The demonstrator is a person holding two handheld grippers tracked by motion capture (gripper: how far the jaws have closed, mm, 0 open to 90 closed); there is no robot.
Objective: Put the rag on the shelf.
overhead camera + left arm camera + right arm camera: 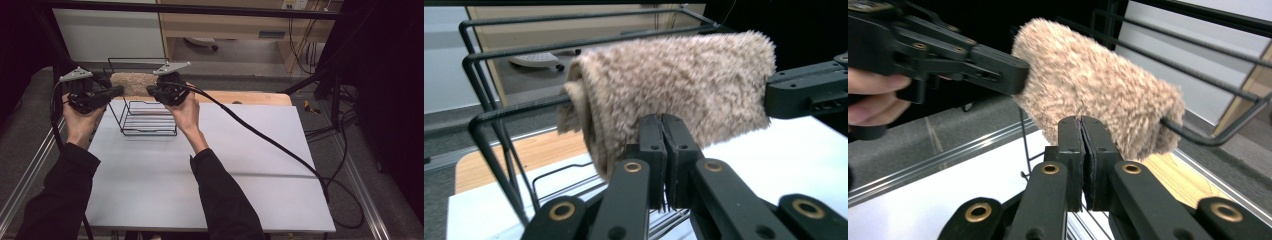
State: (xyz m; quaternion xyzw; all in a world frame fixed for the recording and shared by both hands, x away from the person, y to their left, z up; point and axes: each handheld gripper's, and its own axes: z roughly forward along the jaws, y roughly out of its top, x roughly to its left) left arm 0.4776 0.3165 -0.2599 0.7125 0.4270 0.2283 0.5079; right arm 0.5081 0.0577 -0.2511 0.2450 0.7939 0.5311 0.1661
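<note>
Presently, findings are recorded as follows.

Left gripper (118,90): jaws are seen pressed flat together in the left gripper view (663,150), with nothing pinched between them; the tips are held at the left end of the towel.

Right gripper (151,90): jaws are likewise clenched on nothing in the right gripper view (1081,150); the tips are held at the towel's right end.

Towel (131,83): a beige, fluffy cloth is draped and folded over an upper rail of the rack, between the two grippers. In the left gripper view (684,95) its folded edge hangs below the rail.

Rack (150,120): a black wire frame is stood on the white table (200,185), at its far left.

Step judged: the hang is being finished or tidied with closed tips.

Risk, slippage: a sideways nudge could drag the towel along the rail and off its end.

Risk, tipping: the light rack could be tilted if the rail is pressed downward.

Risk, snagging: pile could be caught on a jaw edge when withdrawn.
</note>
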